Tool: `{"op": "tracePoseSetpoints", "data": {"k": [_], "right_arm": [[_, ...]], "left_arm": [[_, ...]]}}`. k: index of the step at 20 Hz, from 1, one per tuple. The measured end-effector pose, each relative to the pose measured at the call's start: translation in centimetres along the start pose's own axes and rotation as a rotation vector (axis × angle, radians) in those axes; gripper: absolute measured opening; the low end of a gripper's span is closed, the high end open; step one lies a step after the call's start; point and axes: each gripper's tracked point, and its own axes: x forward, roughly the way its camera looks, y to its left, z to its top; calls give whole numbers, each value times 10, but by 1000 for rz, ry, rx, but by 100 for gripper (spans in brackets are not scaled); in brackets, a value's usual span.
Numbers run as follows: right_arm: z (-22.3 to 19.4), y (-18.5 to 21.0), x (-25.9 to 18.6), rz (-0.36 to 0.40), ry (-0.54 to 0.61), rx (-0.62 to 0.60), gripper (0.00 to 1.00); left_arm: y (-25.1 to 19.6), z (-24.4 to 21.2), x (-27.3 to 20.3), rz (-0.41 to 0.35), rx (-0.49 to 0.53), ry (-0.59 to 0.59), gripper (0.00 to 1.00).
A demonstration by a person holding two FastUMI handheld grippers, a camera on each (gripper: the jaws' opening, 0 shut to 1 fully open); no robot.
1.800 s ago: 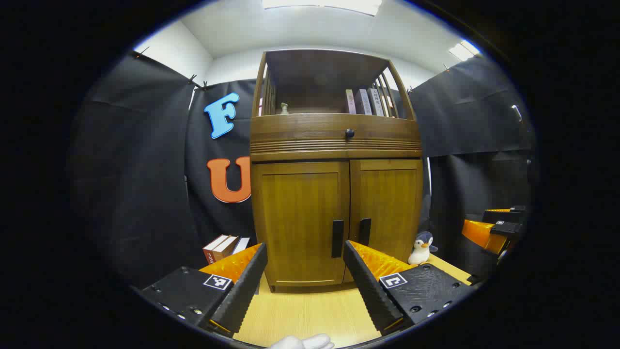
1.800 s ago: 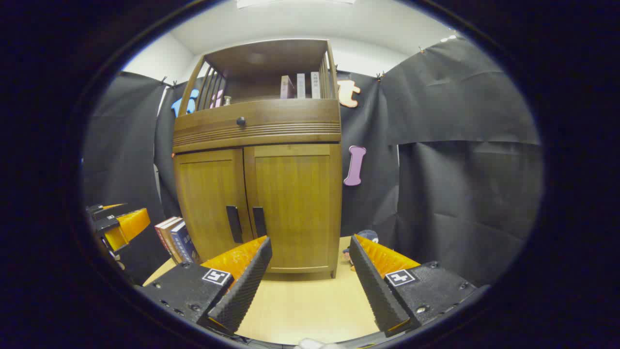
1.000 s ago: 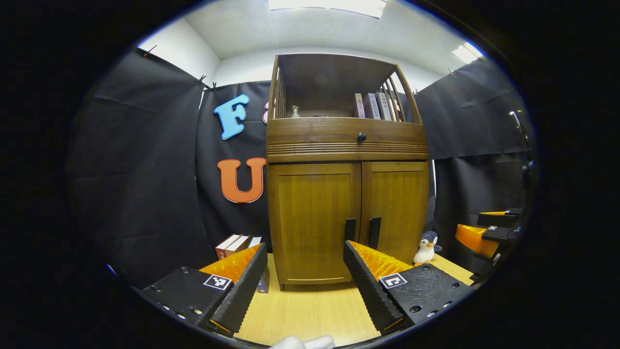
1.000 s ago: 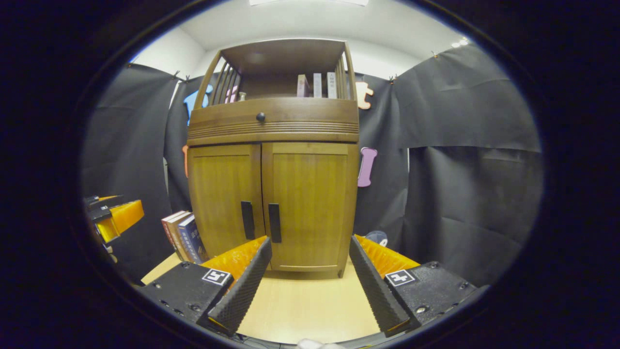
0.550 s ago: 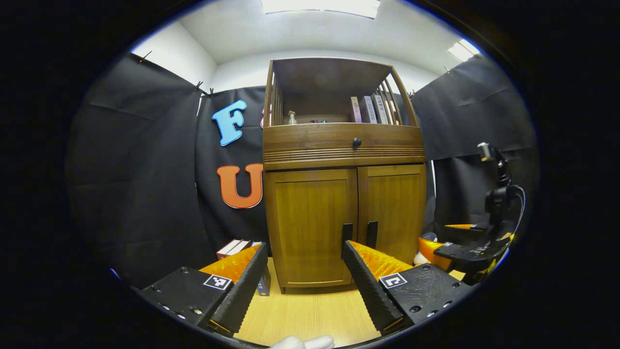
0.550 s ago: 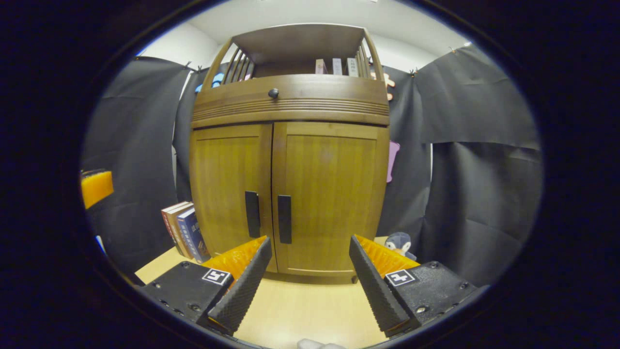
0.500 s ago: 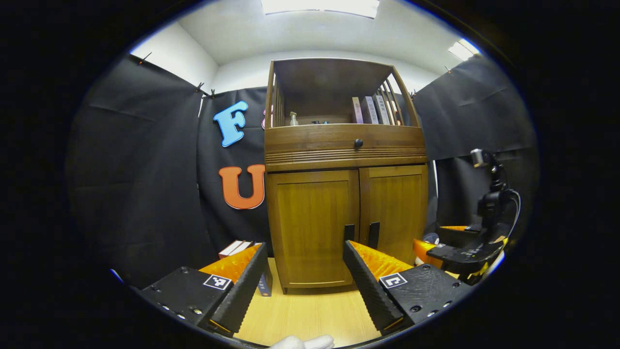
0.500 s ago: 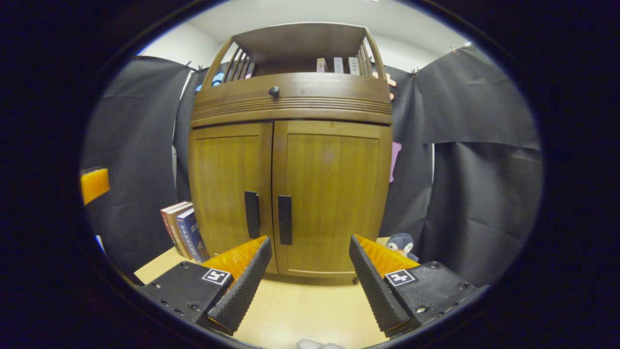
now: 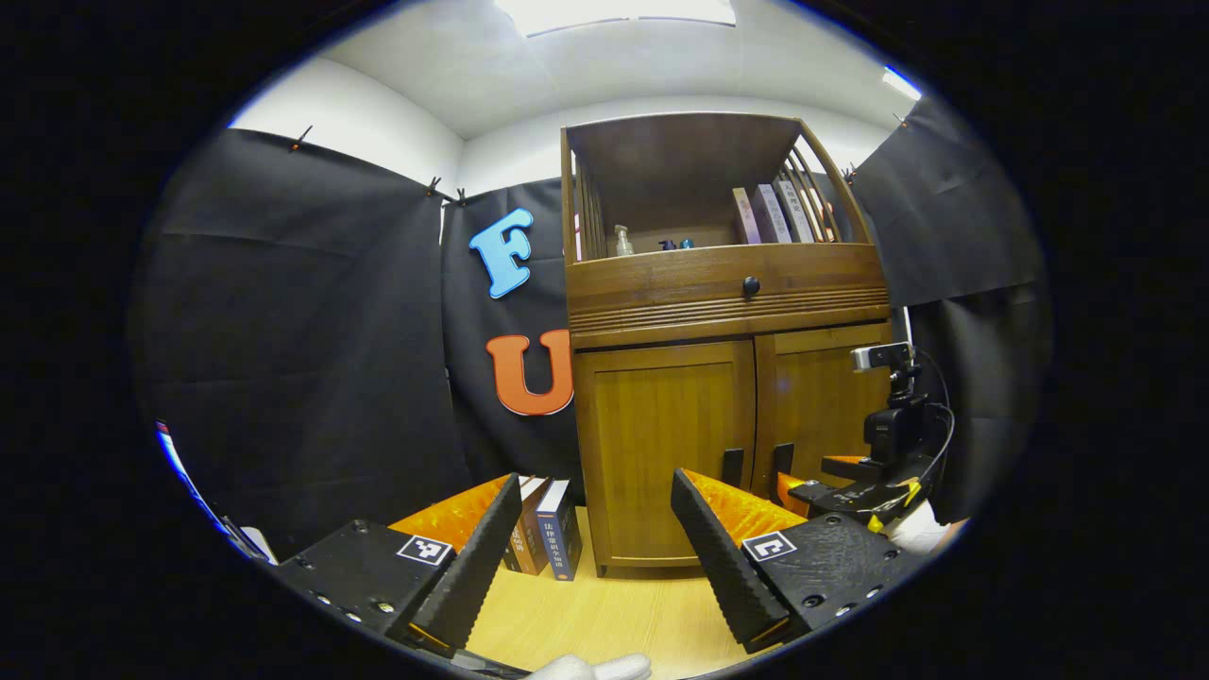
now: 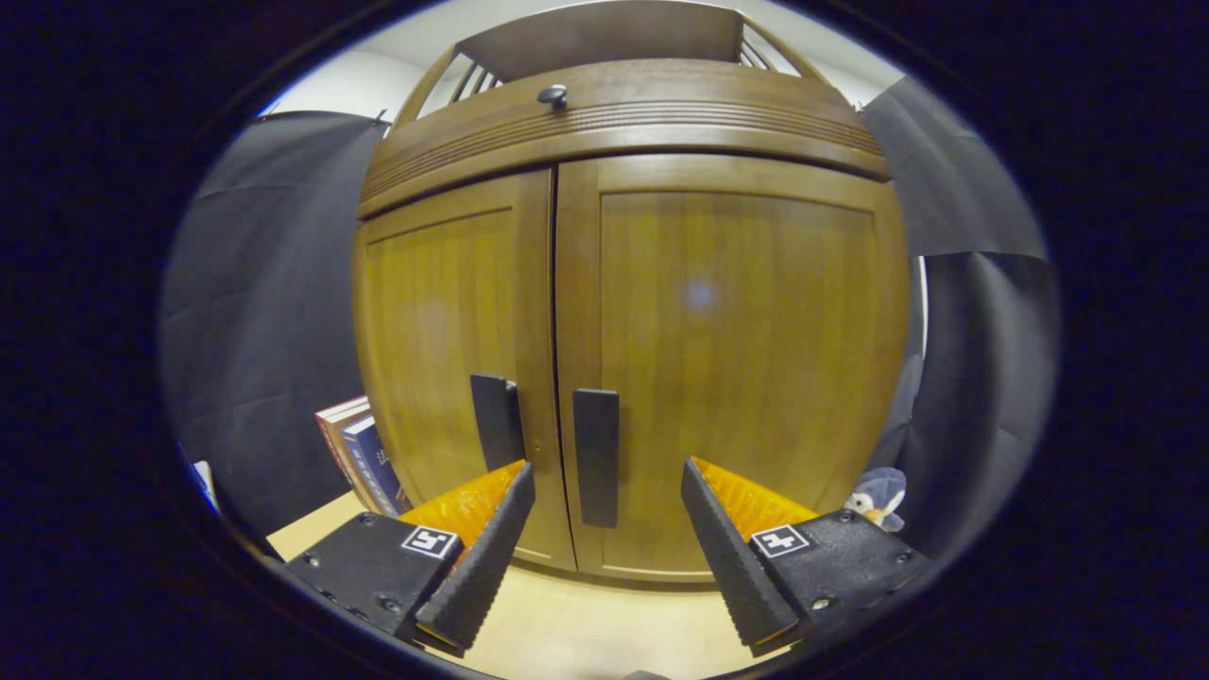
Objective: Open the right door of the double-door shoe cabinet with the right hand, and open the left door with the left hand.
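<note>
The wooden shoe cabinet [image 9: 718, 312] stands on the table with both doors closed. In the right gripper view the right door [image 10: 746, 321] and left door [image 10: 444, 321] loom close. The right door's dark handle [image 10: 597, 453] stands upright just beyond my open right gripper [image 10: 606, 467], in line with the gap between its fingers and not touching them. The left door's handle [image 10: 497, 420] is beside it. My left gripper [image 9: 595, 478] is open farther back, left of the left door [image 9: 666, 444]. The right gripper [image 9: 836, 484] also shows there, at the handles.
Books [image 9: 548, 515] lean beside the cabinet's left side, and a toy penguin [image 10: 874, 499] sits at its right. The light wooden table [image 9: 604, 614] runs in front. A drawer with a knob [image 9: 751, 284] and an open shelf with books and bottles top the cabinet.
My right gripper has moved forward, close up to the doors, until the right handle lines up between its fingers. My left gripper has swung left, so the cabinet sits farther right in its view.
</note>
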Motion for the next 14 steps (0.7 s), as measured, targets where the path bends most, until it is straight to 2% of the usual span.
{"op": "tracePoseSetpoints", "data": {"k": [2, 5, 6, 8, 11, 13, 14], "right_arm": [[-4, 2, 22, 15, 25, -8, 93], [-8, 6, 43, 39, 58, -10, 78], [-9, 7, 48, 41, 63, -7, 77], [-8, 11, 55, 46, 65, -4, 66], [-5, 7, 61, -6, 60, -9, 43], [-5, 6, 61, -16, 55, 7, 37], [-6, 7, 61, -13, 54, 18, 37]], "left_arm": [[-2, 2, 1, 28, -7, 15, 95], [-5, 4, 1, 67, -16, 22, 96], [-7, 6, 1, 73, -21, 20, 96], [-11, 11, 2, 77, -28, 16, 95], [-14, 13, 2, 75, -28, 12, 96], [-13, 12, 2, 68, -33, 14, 96], [-13, 11, 1, 62, -38, 16, 96]]}}
